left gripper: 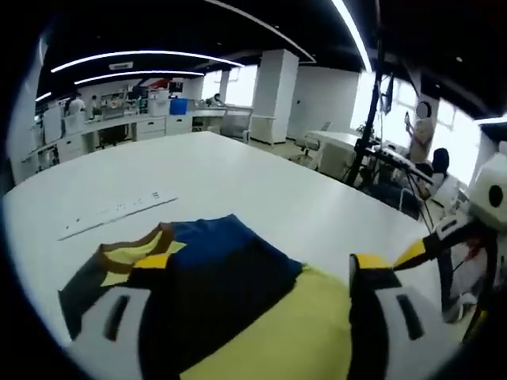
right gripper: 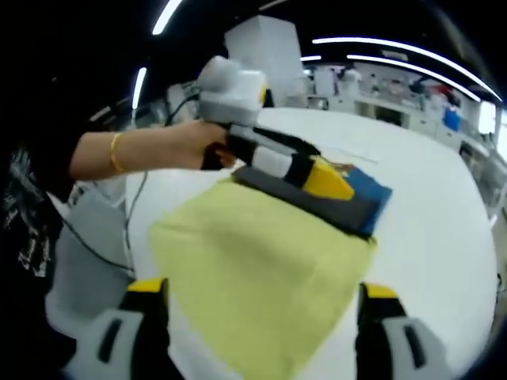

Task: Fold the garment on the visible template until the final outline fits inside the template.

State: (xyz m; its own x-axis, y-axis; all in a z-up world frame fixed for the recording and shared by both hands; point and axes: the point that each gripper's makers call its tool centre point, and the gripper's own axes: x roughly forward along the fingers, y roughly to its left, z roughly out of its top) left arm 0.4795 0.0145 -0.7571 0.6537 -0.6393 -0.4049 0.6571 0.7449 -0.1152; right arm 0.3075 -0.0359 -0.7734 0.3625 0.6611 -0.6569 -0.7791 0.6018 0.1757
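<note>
The garment [left gripper: 230, 277] lies on the white table [left gripper: 238, 174], with a blue panel, a black panel, a striped collar and a broad yellow part [right gripper: 261, 261]. In the left gripper view, my left gripper [left gripper: 245, 305] stands open, its jaws wide apart over the cloth with the black and yellow parts between them. The right gripper view shows the left gripper [right gripper: 321, 180] held by a hand [right gripper: 190, 146], its yellow tip low over the dark fold. My right gripper [right gripper: 261, 289] is open above the yellow part's near edge, nothing gripped. It also enters the left gripper view from the right [left gripper: 428, 241].
A long white ruler-like strip [left gripper: 119, 210] lies on the table left of the garment. Beyond the table's far edge are desks, a chair [left gripper: 313, 150], a dark stand pole [left gripper: 368, 119] and people [left gripper: 420, 127]. The person's dark sleeve [right gripper: 32, 206] is at the left.
</note>
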